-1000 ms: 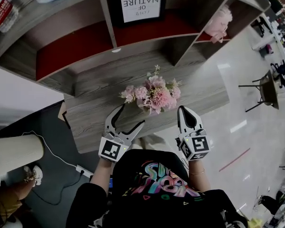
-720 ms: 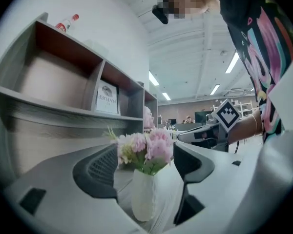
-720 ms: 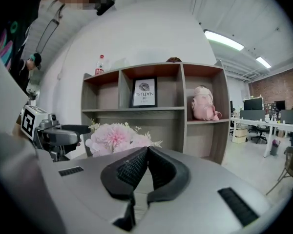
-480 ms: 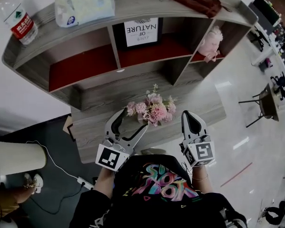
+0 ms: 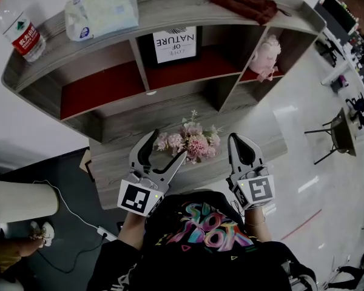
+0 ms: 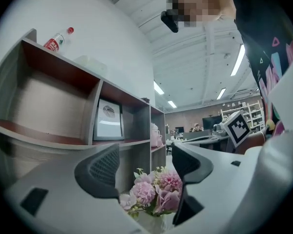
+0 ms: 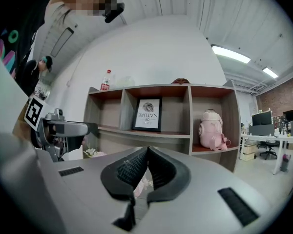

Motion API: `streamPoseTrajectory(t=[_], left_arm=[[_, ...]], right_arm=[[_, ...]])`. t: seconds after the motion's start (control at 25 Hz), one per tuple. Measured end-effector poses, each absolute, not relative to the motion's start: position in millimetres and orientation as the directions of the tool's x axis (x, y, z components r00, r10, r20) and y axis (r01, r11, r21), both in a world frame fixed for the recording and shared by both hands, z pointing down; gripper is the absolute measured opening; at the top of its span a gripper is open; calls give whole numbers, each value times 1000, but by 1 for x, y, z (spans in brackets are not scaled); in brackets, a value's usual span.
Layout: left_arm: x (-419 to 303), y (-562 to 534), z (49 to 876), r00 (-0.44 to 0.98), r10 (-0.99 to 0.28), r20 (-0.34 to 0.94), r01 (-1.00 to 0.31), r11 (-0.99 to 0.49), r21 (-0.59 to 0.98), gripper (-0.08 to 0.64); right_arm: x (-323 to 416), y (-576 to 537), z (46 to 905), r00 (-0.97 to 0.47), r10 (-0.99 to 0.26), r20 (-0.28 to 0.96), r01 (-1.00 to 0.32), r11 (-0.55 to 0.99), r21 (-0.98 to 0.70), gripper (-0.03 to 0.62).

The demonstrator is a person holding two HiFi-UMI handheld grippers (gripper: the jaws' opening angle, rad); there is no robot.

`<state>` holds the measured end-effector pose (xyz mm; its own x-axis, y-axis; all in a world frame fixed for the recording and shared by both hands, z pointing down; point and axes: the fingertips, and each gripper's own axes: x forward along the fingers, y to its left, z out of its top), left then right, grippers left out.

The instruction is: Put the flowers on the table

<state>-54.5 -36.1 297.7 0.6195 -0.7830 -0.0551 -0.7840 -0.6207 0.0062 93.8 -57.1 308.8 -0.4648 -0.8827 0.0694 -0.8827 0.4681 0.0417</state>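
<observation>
A bunch of pink flowers [image 5: 189, 142] in a white vase stands on the grey wooden table [image 5: 115, 165] below the shelf unit. My left gripper [image 5: 162, 151] is open just left of the flowers, holding nothing. In the left gripper view the flowers [image 6: 154, 191] show between the spread jaws, a little beyond the left gripper [image 6: 142, 167]. My right gripper [image 5: 242, 147] is shut and empty, just right of the flowers. In the right gripper view the right gripper [image 7: 146, 161] has its tips together, and a bit of pink bloom [image 7: 140, 185] peeks beneath them.
A grey shelf unit [image 5: 170, 5] with red backing rises behind the table, holding a framed print [image 5: 174, 43] and a pink toy [image 5: 264, 58]. On top lie a water bottle [image 5: 17, 28], a wipes pack [image 5: 100, 8] and a brown cloth [image 5: 245, 0]. A white bin [image 5: 21, 200] stands on the left.
The view has tilted upward, so more of the shelf top shows. Both grippers stay beside the flowers, the left open and the right shut throughout.
</observation>
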Motion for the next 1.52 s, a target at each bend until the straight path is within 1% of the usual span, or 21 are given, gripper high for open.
streamPoseTrajectory(t=[0.04,0.08,0.12,0.16,0.64,0.76,1.0,1.24,1.4,1.52], left_arm=[[-55,-39,294,606,-792,-68,-794,-608,12,351],[-57,-41,290,583,-808,-88,-810,-587,19,323],[-59,-43,286,557,-824,-106,-827,-562,21,170],[-61,-45,284,540,-834,-114,-838,-545,19,46],[-57,-52,288,542,-837,-79,-838,-545,33,26],[-59,-56,291,539,-840,-70,-840,-542,35,25],[-61,-61,293,535,-843,-57,-843,-537,35,25],[-64,-63,296,535,-844,-48,-843,-536,35,25],[-66,-64,298,536,-844,-41,-843,-537,39,25],[-66,-64,299,537,-843,-39,-842,-538,36,25]], right_arm=[[91,-59,305,-477,-878,42,-877,478,39,15],[89,-62,303,-485,-874,30,-873,486,36,15],[87,-63,303,-490,-871,27,-871,491,33,15],[86,-65,302,-495,-869,28,-868,495,30,15],[76,-81,307,-533,-845,29,-845,534,14,15],[78,-82,317,-536,-840,80,-842,539,16,15],[77,-89,314,-540,-840,63,-841,541,5,15],[82,-88,332,-547,-827,130,-832,555,26,15],[74,-93,318,-547,-833,83,-836,549,5,15],[75,-91,324,-552,-827,107,-831,556,12,15]])
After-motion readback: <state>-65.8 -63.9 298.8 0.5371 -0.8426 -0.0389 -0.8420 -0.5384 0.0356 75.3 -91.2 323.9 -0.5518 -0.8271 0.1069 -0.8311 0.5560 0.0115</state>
